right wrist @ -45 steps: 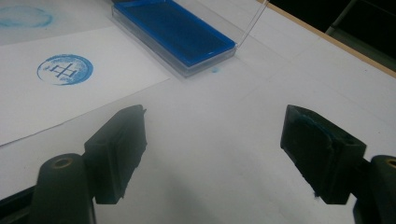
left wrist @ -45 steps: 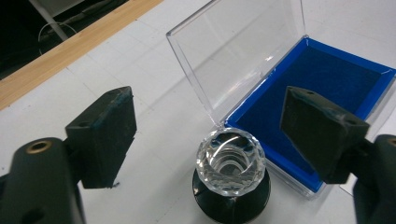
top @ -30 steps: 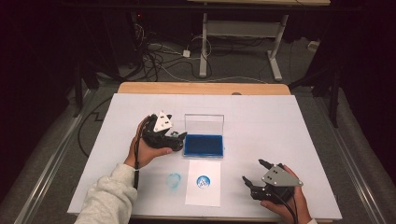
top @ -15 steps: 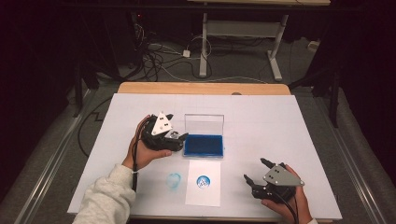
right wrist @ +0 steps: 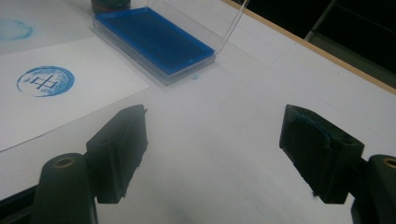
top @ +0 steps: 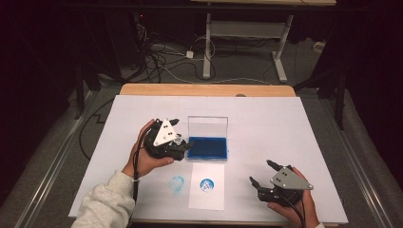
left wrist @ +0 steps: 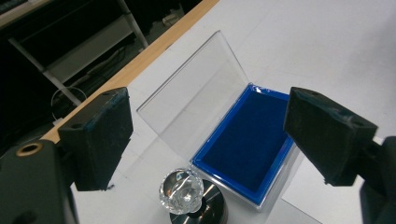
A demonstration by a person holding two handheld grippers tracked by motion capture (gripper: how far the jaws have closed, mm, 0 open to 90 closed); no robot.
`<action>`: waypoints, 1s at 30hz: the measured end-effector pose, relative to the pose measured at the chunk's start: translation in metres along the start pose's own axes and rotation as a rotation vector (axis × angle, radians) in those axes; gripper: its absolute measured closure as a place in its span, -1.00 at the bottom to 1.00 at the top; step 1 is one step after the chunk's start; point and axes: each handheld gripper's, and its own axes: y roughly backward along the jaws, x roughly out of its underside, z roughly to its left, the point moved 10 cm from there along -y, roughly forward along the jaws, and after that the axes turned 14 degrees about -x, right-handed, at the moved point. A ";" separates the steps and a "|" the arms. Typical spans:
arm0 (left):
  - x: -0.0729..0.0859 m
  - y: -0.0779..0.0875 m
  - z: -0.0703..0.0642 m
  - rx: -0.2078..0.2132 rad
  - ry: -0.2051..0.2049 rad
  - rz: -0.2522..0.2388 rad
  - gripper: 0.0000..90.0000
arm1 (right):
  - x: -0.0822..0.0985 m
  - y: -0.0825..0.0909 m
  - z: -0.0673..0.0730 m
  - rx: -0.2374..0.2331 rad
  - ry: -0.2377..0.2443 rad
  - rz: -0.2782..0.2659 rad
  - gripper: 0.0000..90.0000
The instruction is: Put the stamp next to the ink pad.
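Note:
A round stamp with a clear crystal knob (left wrist: 181,190) stands on the white table beside the open blue ink pad box (left wrist: 252,140), whose clear lid (left wrist: 194,93) is up. My left gripper (left wrist: 205,121) hovers over the stamp, open, its pads not touching the knob. From above, the left gripper (top: 177,135) sits just left of the ink pad (top: 207,147). My right gripper (top: 261,172) rests near the front right, open and holding nothing; the right gripper (right wrist: 210,144) points toward the ink pad (right wrist: 154,39).
A white paper (top: 206,202) bearing a round blue stamp print (top: 206,185) lies in front of the ink pad. A blue smudge (top: 177,183) marks the table left of it. The table's wooden back edge (top: 204,90) borders dark floor with cables.
My left gripper has shifted slightly beside the ink pad, with its jaws still open. The right gripper has stayed where it was.

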 end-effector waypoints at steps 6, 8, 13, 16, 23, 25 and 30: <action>-0.004 0.006 -0.003 0.004 -0.009 -0.037 -0.66 | -0.001 0.001 0.000 0.003 0.006 -0.003 -0.48; -0.003 0.008 -0.003 0.000 -0.015 -0.047 -0.66 | -0.003 0.003 0.001 0.001 0.007 -0.019 -0.48; -0.004 0.013 -0.003 0.004 -0.008 -0.062 -0.66 | -0.005 0.004 0.001 0.005 0.013 -0.023 -0.48; -0.004 0.016 -0.004 0.001 -0.018 -0.069 -0.66 | -0.004 0.004 0.001 0.007 0.012 -0.021 -0.48; -0.001 0.023 -0.005 -0.004 -0.028 -0.084 -0.66 | -0.005 0.005 0.001 0.009 0.015 -0.023 -0.48; 0.000 0.026 -0.005 -0.009 -0.032 -0.085 -0.66 | -0.005 0.005 0.001 0.010 0.013 -0.023 -0.48; 0.005 0.032 -0.004 -0.021 -0.028 -0.100 -0.66 | -0.005 0.006 0.000 0.016 0.012 -0.025 -0.48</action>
